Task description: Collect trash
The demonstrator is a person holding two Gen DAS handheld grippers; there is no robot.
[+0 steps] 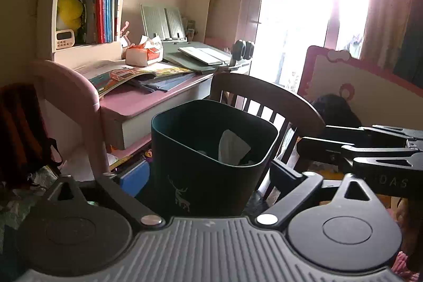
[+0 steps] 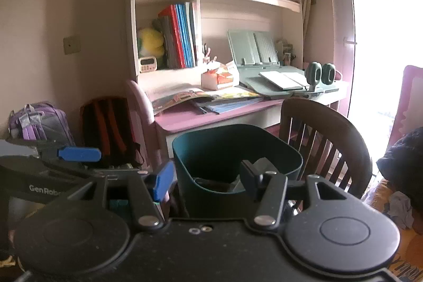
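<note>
One dark green bin (image 1: 211, 149) stood on the floor directly ahead of both cameras, in front of the pink counter (image 1: 137, 102) and just beside a wooden chair (image 1: 267, 94). Pale crumpled paper (image 1: 232, 147) lay inside it against the far wall; a little more was visible low in the bin from the right wrist view. Contents otherwise too dark to identify.

Left gripper (image 1: 201, 181): jaws spread very wide, nothing between them, the bin's near wall showing in the gap. Right gripper (image 2: 206, 181): jaws parted, blue-padded finger (image 2: 162, 183) on one side and black finger on the other, no object pinched; the bin's rim sat in the gap behind them, not touching as far as could be told. In the left view the right gripper reached in from the right edge, beside the chair.

Judgement: both devices were empty, so trash appeared already dropped, or the bin itself was next to be handled.

Risks noted:
- Bin looked light and tall; a nudge on its rim from either jaw could tip it toward the chair and spill the paper.
- Two grippers close together over one opening; they could collide.
- Counter carried an open book (image 1: 119, 75) and tissue box (image 1: 140, 54); mistaking these for trash was possible.
- Strong window glare (image 1: 304, 17) washed out the right side, hiding anything there.
</note>
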